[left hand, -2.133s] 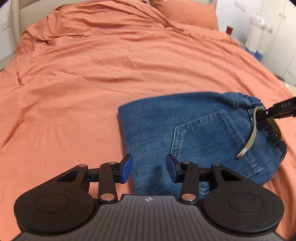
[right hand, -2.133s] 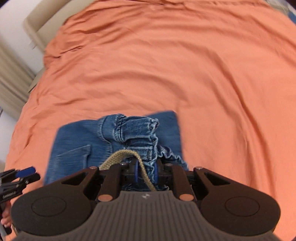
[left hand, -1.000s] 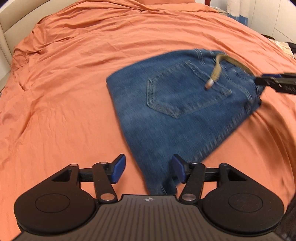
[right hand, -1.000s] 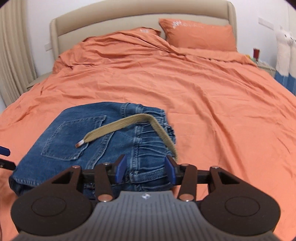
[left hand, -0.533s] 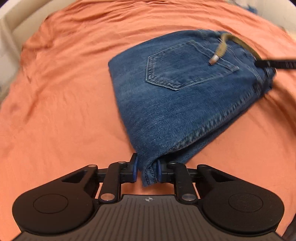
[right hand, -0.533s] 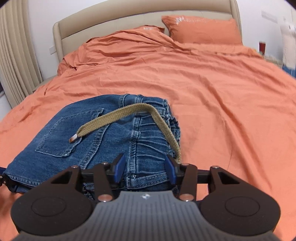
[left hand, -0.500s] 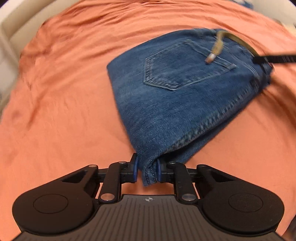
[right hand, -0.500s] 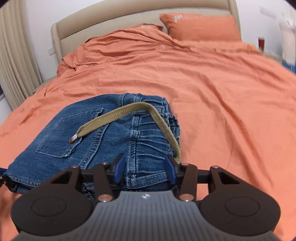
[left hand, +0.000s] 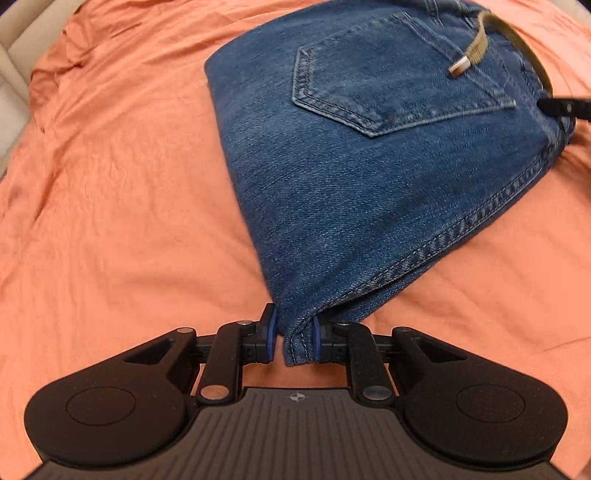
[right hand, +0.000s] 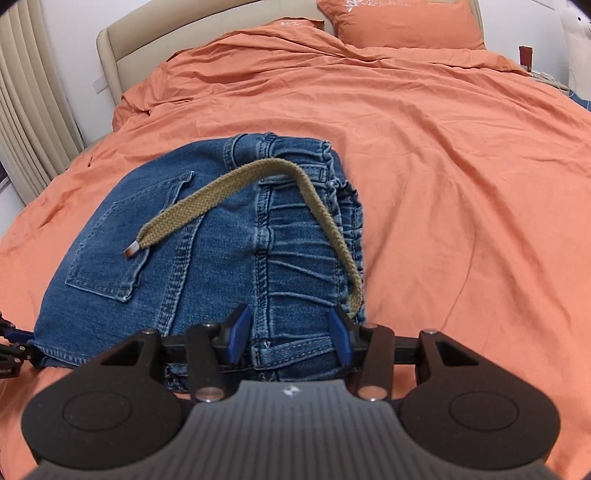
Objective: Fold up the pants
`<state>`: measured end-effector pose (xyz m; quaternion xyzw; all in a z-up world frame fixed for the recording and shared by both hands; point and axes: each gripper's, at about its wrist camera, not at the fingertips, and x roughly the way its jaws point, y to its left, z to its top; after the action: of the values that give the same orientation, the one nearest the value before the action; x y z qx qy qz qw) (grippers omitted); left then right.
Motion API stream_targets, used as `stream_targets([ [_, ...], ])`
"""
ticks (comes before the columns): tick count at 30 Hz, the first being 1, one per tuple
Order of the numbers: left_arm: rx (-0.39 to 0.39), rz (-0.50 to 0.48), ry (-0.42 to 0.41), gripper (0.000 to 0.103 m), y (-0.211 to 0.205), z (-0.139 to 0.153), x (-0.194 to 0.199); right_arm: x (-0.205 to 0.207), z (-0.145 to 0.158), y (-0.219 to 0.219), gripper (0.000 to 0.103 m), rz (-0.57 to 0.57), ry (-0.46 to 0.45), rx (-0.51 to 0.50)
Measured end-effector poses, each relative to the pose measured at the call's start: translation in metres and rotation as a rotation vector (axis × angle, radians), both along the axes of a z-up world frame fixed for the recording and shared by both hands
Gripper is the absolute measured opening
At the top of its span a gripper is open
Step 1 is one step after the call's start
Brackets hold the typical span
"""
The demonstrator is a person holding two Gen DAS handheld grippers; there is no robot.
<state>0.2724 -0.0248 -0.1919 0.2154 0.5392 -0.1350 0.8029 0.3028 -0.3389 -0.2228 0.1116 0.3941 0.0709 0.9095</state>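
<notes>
The pants (left hand: 369,158) lie folded into a compact blue denim bundle on the bed (left hand: 110,184), nearer its foot edge than the headboard (right hand: 177,40), back pocket (left hand: 391,81) facing up. The left claw (left hand: 293,338) is pinching the near hemmed corner of the bundle, blue pads tight on the cloth, which looks like a grip for tugging that corner square or shifting the whole stack. The right claw (right hand: 290,338) stands spread across the gathered waistband end, its pads either side of the denim and not pressing it; I judge it is set to steady or take that end. A tan drawstring (right hand: 258,184) loops loose over the top, metal tip resting on the pocket. The pocket looks flat; whether anything is inside cannot be told. An orange pillow (right hand: 399,22) sits at the head corner.
</notes>
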Motion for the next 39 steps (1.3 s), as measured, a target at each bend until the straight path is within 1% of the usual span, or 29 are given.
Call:
stream_targets([
  [1,-0.022,0.019,0.009,0.029,0.005,0.005,0.003,0.000,0.002,0.000,0.042,-0.001,-0.004,-0.004],
  [3,-0.066,0.045,0.000,0.033,0.011,0.017,-0.002,-0.004,0.007,0.000,0.044,-0.013,-0.027,-0.004],
  [4,-0.086,0.044,-0.009,0.041,0.014,0.025,-0.007,-0.008,0.011,0.000,0.052,-0.024,-0.039,-0.009],
  [5,-0.107,0.041,-0.022,0.047,0.016,0.031,-0.014,-0.012,0.016,0.001,0.076,-0.038,-0.040,-0.028],
  [6,-0.123,0.041,-0.044,0.055,0.020,0.038,-0.021,-0.017,0.021,0.001,0.083,-0.039,-0.051,-0.036],
  [7,-0.131,0.042,-0.068,0.057,0.022,0.046,-0.026,-0.021,0.027,-0.001,0.081,-0.032,-0.066,-0.031],
  [9,-0.145,0.042,-0.102,0.057,0.027,0.063,-0.035,-0.027,0.040,-0.005,0.081,-0.044,-0.087,-0.006],
  [11,-0.179,0.056,-0.129,0.059,0.034,0.082,-0.037,-0.028,0.052,-0.014,0.081,-0.064,-0.089,0.042],
  [12,-0.203,0.070,-0.138,0.062,0.036,0.091,-0.034,-0.028,0.057,-0.019,0.081,-0.069,-0.083,0.071],
  [15,-0.309,0.126,-0.160,0.068,0.050,0.110,-0.021,-0.024,0.068,-0.032,0.081,-0.071,-0.047,0.130],
  [16,-0.361,0.147,-0.168,0.069,0.057,0.114,-0.015,-0.023,0.071,-0.037,0.081,-0.076,-0.036,0.140],
  [17,-0.432,0.163,-0.179,0.071,0.064,0.115,-0.010,-0.021,0.073,-0.042,0.081,-0.089,-0.027,0.150],
  [18,-0.500,0.187,-0.180,0.076,0.071,0.112,-0.003,-0.019,0.073,-0.046,0.081,-0.104,-0.017,0.164],
  [19,-0.555,0.218,-0.168,0.075,0.077,0.107,0.004,-0.015,0.073,-0.051,0.081,-0.111,0.000,0.180],
  [21,-0.626,0.283,-0.139,0.073,0.085,0.093,0.017,-0.004,0.067,-0.059,0.081,-0.110,0.047,0.215],
  [22,-0.644,0.304,-0.126,0.072,0.086,0.085,0.024,0.002,0.063,-0.062,0.081,-0.098,0.075,0.232],
  [24,-0.669,0.319,-0.102,0.072,0.086,0.071,0.039,0.011,0.055,-0.065,0.081,-0.095,0.113,0.247],
  [26,-0.672,0.331,-0.079,0.072,0.082,0.058,0.051,0.020,0.048,-0.068,0.081,-0.103,0.130,0.253],
  [29,-0.670,0.351,-0.044,0.072,0.079,0.037,0.065,0.038,0.033,-0.073,0.080,-0.097,0.165,0.324],
  [32,-0.670,0.377,-0.017,0.069,0.079,0.019,0.076,0.058,0.016,-0.075,0.069,-0.107,0.208,0.376],
  [33,-0.684,0.385,-0.017,0.068,0.080,0.014,0.078,0.063,0.010,-0.076,0.067,-0.110,0.217,0.392],
  [34,-0.709,0.389,-0.017,0.068,0.083,0.010,0.080,0.069,0.004,-0.077,0.062,-0.106,0.229,0.415],
  [35,-0.728,0.394,-0.010,0.068,0.085,0.005,0.082,0.073,-0.002,-0.078,0.061,-0.098,0.242,0.447],
  [37,-0.763,0.399,0.008,0.063,0.089,-0.004,0.087,0.082,-0.014,-0.081,0.061,-0.094,0.256,0.503],
  [39,-0.785,0.399,0.023,0.061,0.091,-0.010,0.091,0.089,-0.025,-0.085,0.060,-0.086,0.269,0.552],
])
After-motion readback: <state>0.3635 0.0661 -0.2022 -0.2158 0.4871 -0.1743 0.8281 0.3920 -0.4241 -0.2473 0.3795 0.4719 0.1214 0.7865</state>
